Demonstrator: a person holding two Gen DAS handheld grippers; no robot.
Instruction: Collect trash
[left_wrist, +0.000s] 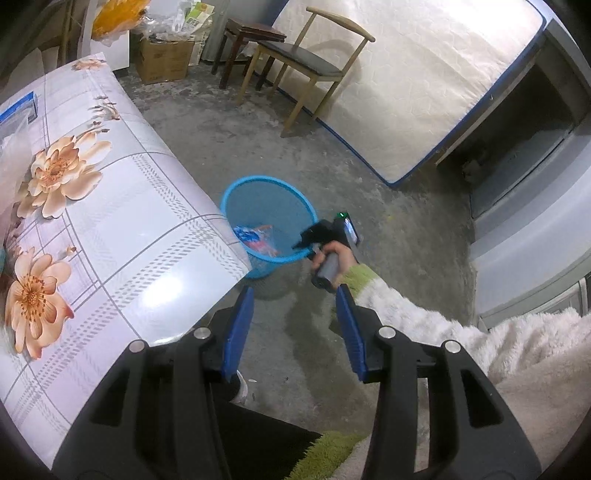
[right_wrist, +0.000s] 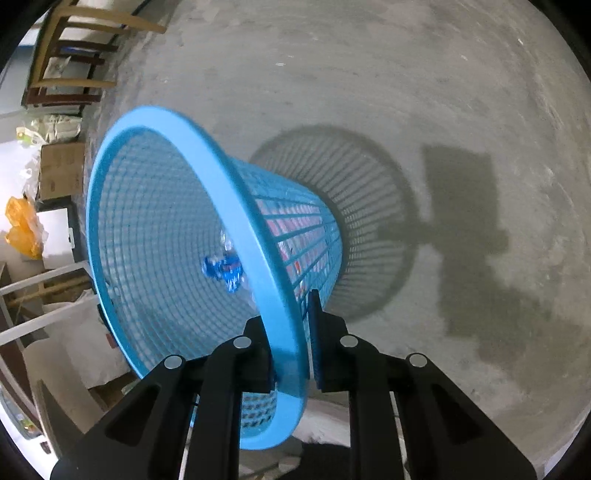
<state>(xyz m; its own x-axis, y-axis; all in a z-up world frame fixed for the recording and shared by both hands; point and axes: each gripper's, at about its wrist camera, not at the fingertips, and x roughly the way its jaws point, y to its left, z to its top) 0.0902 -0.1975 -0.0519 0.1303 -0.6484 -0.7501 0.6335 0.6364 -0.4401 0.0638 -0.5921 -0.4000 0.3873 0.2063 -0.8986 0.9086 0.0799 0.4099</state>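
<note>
A blue mesh trash basket (left_wrist: 271, 201) stands beside the table's corner, with blue and red wrappers (left_wrist: 256, 238) inside. My right gripper (left_wrist: 304, 243) is shut on the basket's rim. In the right wrist view the rim (right_wrist: 236, 199) runs between the jaws, my right gripper (right_wrist: 295, 325) grips it, and the basket hangs tilted above the concrete floor with a blue wrapper (right_wrist: 225, 271) inside. My left gripper (left_wrist: 295, 295) is open and empty, above the floor by the table edge.
A table with a flowered cloth (left_wrist: 110, 229) fills the left. A wooden chair (left_wrist: 306, 62), a dark stool (left_wrist: 251, 40) and a cardboard box (left_wrist: 164, 61) stand at the back. A mattress (left_wrist: 424, 85) leans on the right. A grey cabinet (left_wrist: 535, 221) stands at the far right.
</note>
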